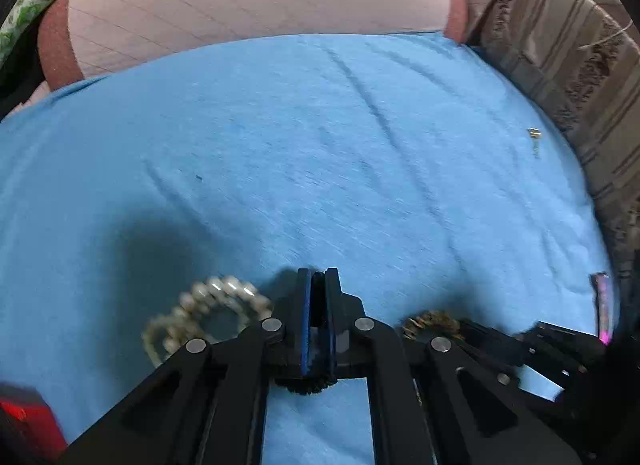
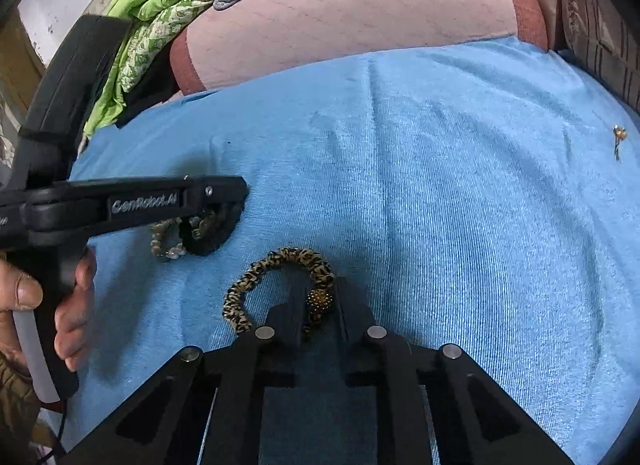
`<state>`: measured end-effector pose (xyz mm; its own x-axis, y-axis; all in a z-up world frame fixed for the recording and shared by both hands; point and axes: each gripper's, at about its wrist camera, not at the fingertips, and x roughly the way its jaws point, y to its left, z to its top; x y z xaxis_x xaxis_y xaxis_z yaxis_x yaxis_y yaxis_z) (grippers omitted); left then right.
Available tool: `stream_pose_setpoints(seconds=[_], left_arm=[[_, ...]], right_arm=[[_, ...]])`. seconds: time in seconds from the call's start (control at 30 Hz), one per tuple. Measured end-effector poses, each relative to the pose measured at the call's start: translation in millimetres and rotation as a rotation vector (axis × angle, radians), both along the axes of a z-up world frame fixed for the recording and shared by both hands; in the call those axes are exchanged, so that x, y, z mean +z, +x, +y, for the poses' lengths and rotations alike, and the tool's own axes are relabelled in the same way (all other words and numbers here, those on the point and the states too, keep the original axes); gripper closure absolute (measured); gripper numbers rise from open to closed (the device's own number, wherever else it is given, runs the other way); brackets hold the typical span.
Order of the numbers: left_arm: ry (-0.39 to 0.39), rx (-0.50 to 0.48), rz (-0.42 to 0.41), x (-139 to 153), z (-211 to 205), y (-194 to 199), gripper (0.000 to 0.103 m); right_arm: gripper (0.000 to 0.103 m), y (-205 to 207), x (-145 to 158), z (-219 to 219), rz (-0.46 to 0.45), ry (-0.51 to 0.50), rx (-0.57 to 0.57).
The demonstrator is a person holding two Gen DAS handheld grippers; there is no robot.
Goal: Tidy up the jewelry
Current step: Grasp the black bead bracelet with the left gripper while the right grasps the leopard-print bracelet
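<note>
Right gripper [image 2: 318, 305] nearest the lens, jaws clenched on the leopard-print fabric bracelet with a gold studded bead [image 2: 280, 261]; the bead sits pinched between the pads, the rest of the loop lying on the blue towel [image 2: 440, 205] to the left. Left gripper [image 1: 318, 285] has its jaws pressed together; a black fuzzy band [image 1: 308, 385] shows only as a dark fringe under the fingers in its own view, and from the right wrist view it lies at the tips, so a grip on it looks likely but unconfirmed. Pearl bead bracelet [image 1: 208, 313] rests on the towel just beside, left of the jaws. Step in hand, by judgement: both pieces pinched, lift not begun. Next move calls for a clean rise without dragging towel pile or snagging the pearls. Farther off, a small gold earring [image 2: 619, 137] lies alone near the towel's right edge. No tray or box visible; destination unknown. Red object [image 1: 24, 417] at the lower left corner cut off, unidentifiable.
</note>
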<state>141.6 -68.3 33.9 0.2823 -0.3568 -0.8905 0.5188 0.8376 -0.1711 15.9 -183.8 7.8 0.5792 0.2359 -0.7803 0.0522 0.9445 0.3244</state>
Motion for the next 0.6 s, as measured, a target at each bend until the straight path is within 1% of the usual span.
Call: stream_pose_setpoints(seconds=[0.07, 0.23, 0.3, 0.43, 0.6], left_arm=[[-0.025, 0.000, 0.012, 6.0, 2.2, -7.5, 0.097], [-0.155, 0.031, 0.051, 35.0, 20.4, -27.5, 0.097], [-0.181, 0.039, 0.049, 45.1, 25.0, -35.1, 0.097], [-0.217, 0.056, 0.017, 68.7, 38.6, -59.4, 0.097], [-0.225, 0.094, -0.060, 95.5, 54.6, -92.0, 0.097]], right_arm=[[0.088, -5.5, 1.6, -1.2, 0.002, 0.005, -0.003], [0.088, -26.8, 7.0, -8.8, 0.004, 0.020, -0.028], [0.088, -36.8, 11.0, -13.4, -0.001, 0.029, -0.043], [0.088, -53.6, 20.4, -20.6, -0.012, 0.037, -0.069], [0.088, -71.3, 36.5, -18.7, -0.034, 0.039, -0.080]])
